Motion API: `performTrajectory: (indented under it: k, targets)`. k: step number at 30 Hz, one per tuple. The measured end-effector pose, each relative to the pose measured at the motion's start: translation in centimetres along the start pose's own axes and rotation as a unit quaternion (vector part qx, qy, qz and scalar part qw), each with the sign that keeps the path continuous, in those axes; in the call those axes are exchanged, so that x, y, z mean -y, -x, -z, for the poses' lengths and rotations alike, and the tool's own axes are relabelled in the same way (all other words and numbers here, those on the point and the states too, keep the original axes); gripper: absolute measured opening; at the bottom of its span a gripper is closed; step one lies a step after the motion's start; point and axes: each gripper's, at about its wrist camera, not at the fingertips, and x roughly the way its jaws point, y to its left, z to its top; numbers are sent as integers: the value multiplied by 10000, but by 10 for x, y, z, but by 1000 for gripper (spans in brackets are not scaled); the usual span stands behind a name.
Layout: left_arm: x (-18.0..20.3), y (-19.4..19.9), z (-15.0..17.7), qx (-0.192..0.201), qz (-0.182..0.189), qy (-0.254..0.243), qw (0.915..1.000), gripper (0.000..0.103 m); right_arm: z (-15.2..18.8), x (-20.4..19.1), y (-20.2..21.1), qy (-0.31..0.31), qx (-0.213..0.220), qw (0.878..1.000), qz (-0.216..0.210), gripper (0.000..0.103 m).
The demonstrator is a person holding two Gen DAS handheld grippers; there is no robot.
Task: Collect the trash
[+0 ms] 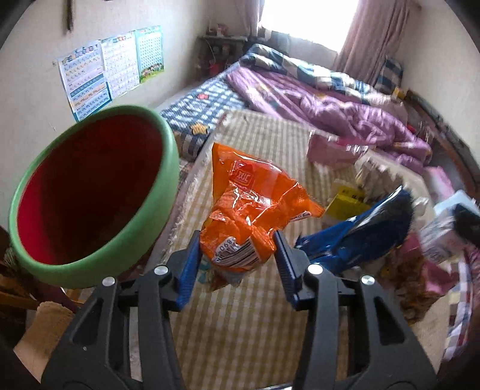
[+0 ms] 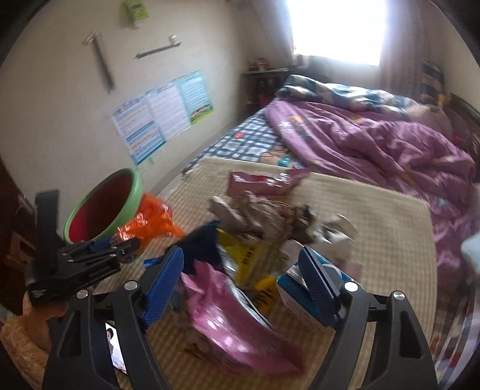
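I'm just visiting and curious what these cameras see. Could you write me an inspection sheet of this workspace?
Surface: checked yellow mat laid over a bed.
Job's things: orange snack bag, blue wrapper, pink wrapper, yellow packet, all lying on the mat.
Bin: green bucket with red inside, tilted, left of the orange bag.
Clutter: crumpled paper pile, blue and white box.
Claws: left claw straddles the orange bag's end, pads seemingly not pressing; right claw open over the pink wrapper.
Cables: nothing seen.
Surroundings: purple quilt, wall posters, bright curtained window.
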Motion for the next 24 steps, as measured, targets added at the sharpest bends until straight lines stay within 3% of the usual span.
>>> performTrajectory:
  k: [3, 5, 10, 17, 24]
  targets:
    - [-5, 21, -2, 286, -9, 142, 9995, 46, -9, -14, -20, 255, -188, 9994, -129, 70]
    - [-6, 32, -5, 450, -52, 202, 9988, 46, -13, -20, -34, 348, -302, 9988, -174, 61]
    - [-21, 57, -9, 795, -202, 373, 9959, 46, -20, -31, -52, 524, -570, 9968, -195, 54]
    - [-44, 64, -9, 897, -236, 636, 9937, 46, -17, -33, -70, 498, -908, 9939, -371, 17]
    - [-58, 64, -10, 953, -215, 731, 9925, 46, -24, -43, -55, 429, -599, 9966, -370, 9]
